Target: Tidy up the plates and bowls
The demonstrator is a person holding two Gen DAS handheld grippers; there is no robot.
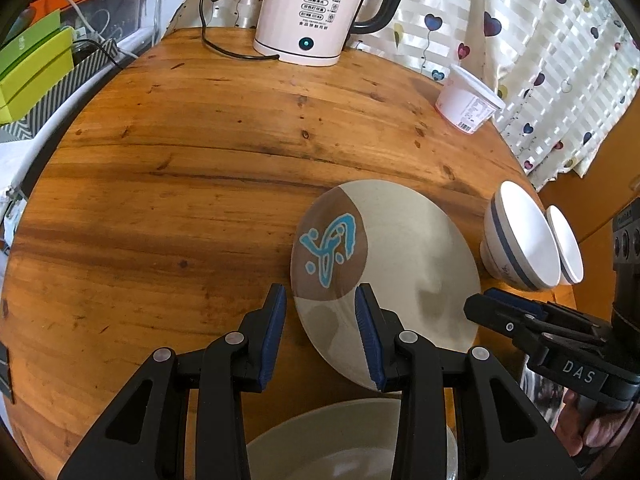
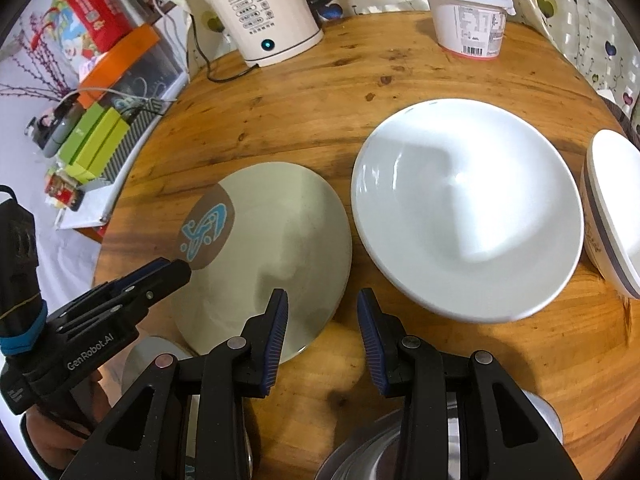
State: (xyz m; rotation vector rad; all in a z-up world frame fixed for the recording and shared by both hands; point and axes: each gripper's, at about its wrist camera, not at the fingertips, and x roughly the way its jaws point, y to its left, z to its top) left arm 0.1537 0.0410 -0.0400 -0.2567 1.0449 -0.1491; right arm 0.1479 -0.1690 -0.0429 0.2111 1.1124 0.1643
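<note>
My left claw [image 1: 320,332] and right claw [image 2: 322,336] hover released, gripping nothing, over the table [image 1: 180,180]. I count two plates: beige plate [image 2: 280,240], white plate [image 2: 468,208]; two striped bowls [image 1: 520,236], nested, empty.

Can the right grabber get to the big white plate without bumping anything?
Probably yes. The right gripper is open and empty, and only bare table lies between it and the white plate. The grey plate sits apart to one side.
</note>
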